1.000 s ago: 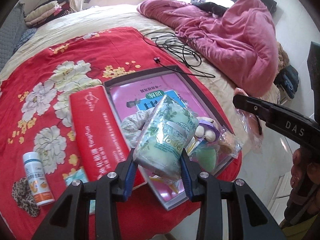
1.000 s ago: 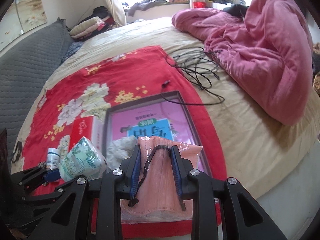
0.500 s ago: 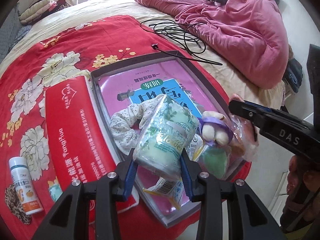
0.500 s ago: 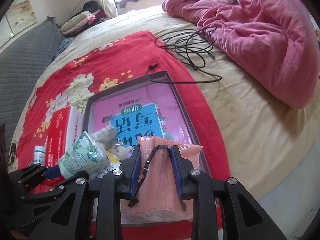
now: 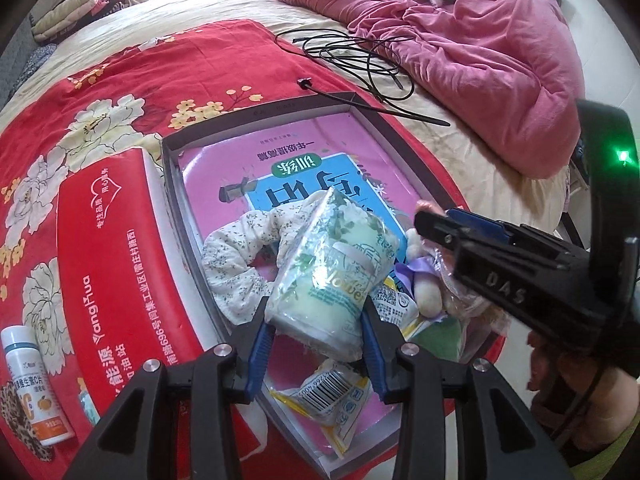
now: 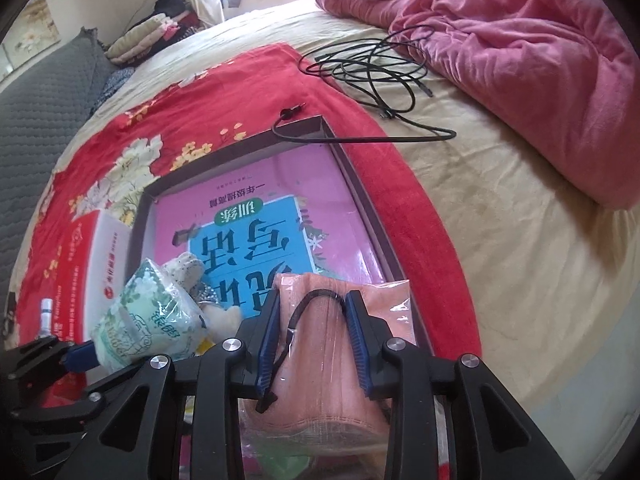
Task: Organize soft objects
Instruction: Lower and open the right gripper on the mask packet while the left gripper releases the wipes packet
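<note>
Bed with a red spread

The bed (image 6: 500, 248) carries a red floral cloth (image 5: 120, 92), pink quilt (image 6: 540, 60) and black cable (image 6: 372, 68).

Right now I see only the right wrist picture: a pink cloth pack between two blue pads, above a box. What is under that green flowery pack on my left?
Observer: The green flowery pack is clamped in the left gripper. Below it, in the box, lies a yellow barcode packet.
Operator: And past the red carton?
Observer: A white bottle with an orange label, with leopard-print cloth beside it.
Operator: Does my tool have a light?
Observer: Yes, a green light glows on the right gripper. Its jaws are opening, with the pink cloth pack between them.
</note>
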`<move>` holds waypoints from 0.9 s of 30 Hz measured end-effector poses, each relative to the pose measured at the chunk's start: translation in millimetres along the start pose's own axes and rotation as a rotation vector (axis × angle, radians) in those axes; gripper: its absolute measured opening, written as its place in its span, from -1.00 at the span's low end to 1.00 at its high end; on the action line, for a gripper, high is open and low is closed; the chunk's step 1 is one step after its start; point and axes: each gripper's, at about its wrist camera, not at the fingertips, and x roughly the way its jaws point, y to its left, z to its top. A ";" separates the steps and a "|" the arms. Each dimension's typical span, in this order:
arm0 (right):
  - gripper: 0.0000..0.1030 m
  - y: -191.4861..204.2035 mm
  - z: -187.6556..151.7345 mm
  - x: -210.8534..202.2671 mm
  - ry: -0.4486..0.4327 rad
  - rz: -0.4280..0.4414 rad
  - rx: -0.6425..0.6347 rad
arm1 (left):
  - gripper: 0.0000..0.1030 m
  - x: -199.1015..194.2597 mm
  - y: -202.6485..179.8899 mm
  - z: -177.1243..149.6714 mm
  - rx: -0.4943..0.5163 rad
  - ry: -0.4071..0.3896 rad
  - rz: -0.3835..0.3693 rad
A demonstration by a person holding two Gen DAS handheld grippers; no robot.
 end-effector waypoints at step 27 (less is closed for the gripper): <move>0.32 -3.5 -1.4 -28.3 -0.056 -0.040 -0.028 | -0.01 -3.2 1.8 1.6 -0.020 0.001 -0.051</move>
